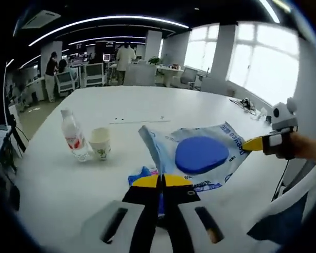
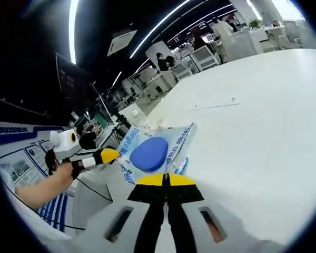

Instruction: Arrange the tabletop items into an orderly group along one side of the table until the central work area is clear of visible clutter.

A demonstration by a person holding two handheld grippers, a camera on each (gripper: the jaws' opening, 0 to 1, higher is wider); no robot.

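Blue-and-white plastic bag [image 1: 203, 153] was stretched between your two grippers, lifted just off the white surface [image 1: 121, 110]. Looked like you'd taken one edge in each to carry it flat, so the round blue label stayed face up and nothing slid out.

Left gripper [image 1: 160, 182]: jaws pressed together, pinching the bag's near edge at the yellow tips. A bit of blue sat just beside the tips, low left; couldn't tell if it was bag or something else.

Right gripper [image 2: 166, 181]: also closed tight on the bag [image 2: 155, 153], opposite edge. In the left gripper view it came in from the right [image 1: 255, 143], yellow tip touching the bag's far corner.

Water bottle [image 1: 73, 136] and paper cup [image 1: 100, 143] stood touching each other, well apart from the bag toward the left of the surface. My read: bag was headed to join them; middle wasn't cleared yet.
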